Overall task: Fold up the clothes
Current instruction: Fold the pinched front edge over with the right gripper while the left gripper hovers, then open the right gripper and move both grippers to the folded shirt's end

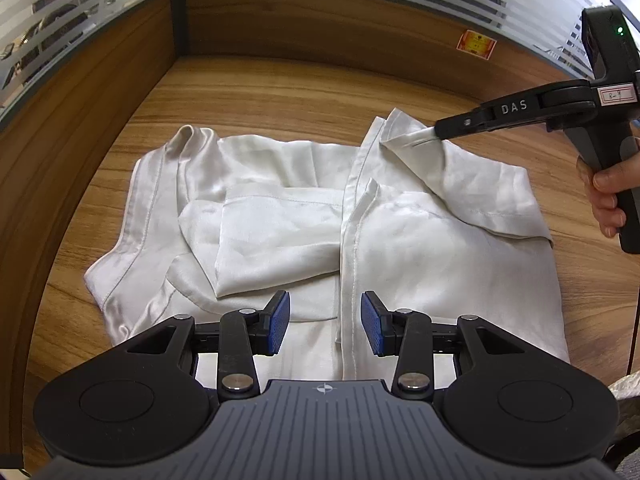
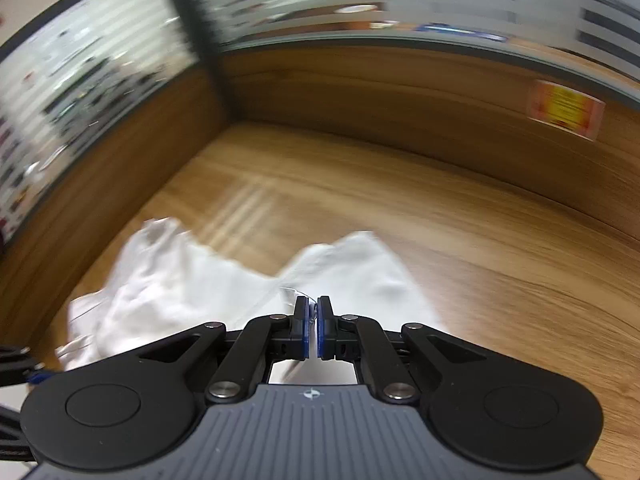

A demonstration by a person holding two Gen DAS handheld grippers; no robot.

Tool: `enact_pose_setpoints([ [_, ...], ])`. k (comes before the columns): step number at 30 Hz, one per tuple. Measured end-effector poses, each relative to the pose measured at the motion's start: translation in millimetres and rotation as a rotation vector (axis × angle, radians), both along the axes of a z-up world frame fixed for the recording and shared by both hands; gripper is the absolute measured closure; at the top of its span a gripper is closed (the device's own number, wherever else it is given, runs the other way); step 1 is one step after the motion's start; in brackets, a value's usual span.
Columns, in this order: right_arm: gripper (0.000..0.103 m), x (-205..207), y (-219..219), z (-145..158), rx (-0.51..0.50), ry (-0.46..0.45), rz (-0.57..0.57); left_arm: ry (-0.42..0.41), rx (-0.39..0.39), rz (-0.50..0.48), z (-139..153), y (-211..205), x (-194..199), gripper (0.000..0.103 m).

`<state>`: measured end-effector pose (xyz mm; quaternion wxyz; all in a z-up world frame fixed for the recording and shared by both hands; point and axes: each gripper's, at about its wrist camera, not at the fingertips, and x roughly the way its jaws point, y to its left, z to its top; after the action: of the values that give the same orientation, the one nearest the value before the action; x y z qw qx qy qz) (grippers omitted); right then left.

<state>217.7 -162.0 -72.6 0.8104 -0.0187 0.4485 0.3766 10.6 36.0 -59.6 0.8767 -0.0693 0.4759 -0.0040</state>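
A white shirt (image 1: 320,216) is spread on the wooden bench (image 1: 280,92), partly folded, one sleeve laid across its middle. A pinch of cloth near the far right corner is clamped in the right hand-held gripper (image 1: 434,133), its jaws almost closed on the fabric. The left hand-held gripper (image 1: 325,322) is held wide open over the near hem, with nothing in it. The fabric looks thin and slippery, so the small pinch could be lost if pulled sharply. Layers already folded could be dragged askew, since nothing is pinned by the left side.
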Motion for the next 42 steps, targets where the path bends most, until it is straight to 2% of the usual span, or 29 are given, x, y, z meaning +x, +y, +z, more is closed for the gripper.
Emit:
enact_pose_setpoints([
  [5, 0.100, -21.1, 30.2, -2.5, -0.022, -0.001, 0.118, 0.023, -0.027, 0.022, -2.4, 6.3, -9.1, 0.059],
  [10, 0.101, -38.2, 53.6, -12.4, -0.056, 0.033, 0.220, 0.073, -0.082, -0.008, -12.6, 3.5, -14.3, 0.058],
  [12, 0.096, -45.9, 58.0, -13.6, -0.085, 0.029, 0.255, 0.080, -0.087, -0.023, -17.8, -0.5, -14.2, 0.058],
  [13, 0.094, -43.1, 55.3, -10.3, -0.087, 0.020, 0.249, 0.083, -0.089, -0.034, -20.6, -4.0, -12.9, 0.058],
  [15, 0.077, -37.3, 49.6, -3.7, -0.091, 0.003, 0.236, 0.078, -0.105, -0.044, -23.6, -9.4, -10.2, 0.058],
  [16, 0.075, -34.3, 46.8, -0.3, -0.093, -0.005, 0.230, 0.074, -0.117, -0.046, -24.7, -11.2, -9.2, 0.058],
  [21, 0.074, -16.1, 32.5, 12.3, -0.130, -0.042, 0.191, 0.067, -0.131, -0.026, -27.7, -18.9, -5.6, 0.058],
  [25, 0.073, -3.9, 13.7, 19.2, -0.180, -0.046, 0.176, 0.054, -0.074, 0.009, -20.3, -25.8, -9.0, 0.058],
  [28, 0.072, -2.5, 0.2, 22.2, -0.195, -0.059, 0.205, 0.027, -0.006, 0.022, -8.3, -37.7, -12.0, 0.056],
  [31, 0.068, -1.3, -13.3, 25.2, -0.210, -0.073, 0.234, -0.016, -0.016, 0.058, 3.8, -45.7, -15.5, 0.049],
  [35, 0.061, 0.4, -31.3, 29.1, -0.231, -0.091, 0.273, -0.040, -0.017, 0.078, 15.1, -66.2, -21.8, 0.047],
  [39, 0.061, 2.1, -49.3, 33.1, -0.251, -0.109, 0.313, -0.042, -0.006, 0.096, 19.4, -97.9, -29.2, 0.044],
  [42, 0.060, 1.5, -65.1, 33.5, -0.272, -0.147, 0.405, -0.026, 0.002, 0.129, 17.5, -131.0, -35.6, 0.044],
])
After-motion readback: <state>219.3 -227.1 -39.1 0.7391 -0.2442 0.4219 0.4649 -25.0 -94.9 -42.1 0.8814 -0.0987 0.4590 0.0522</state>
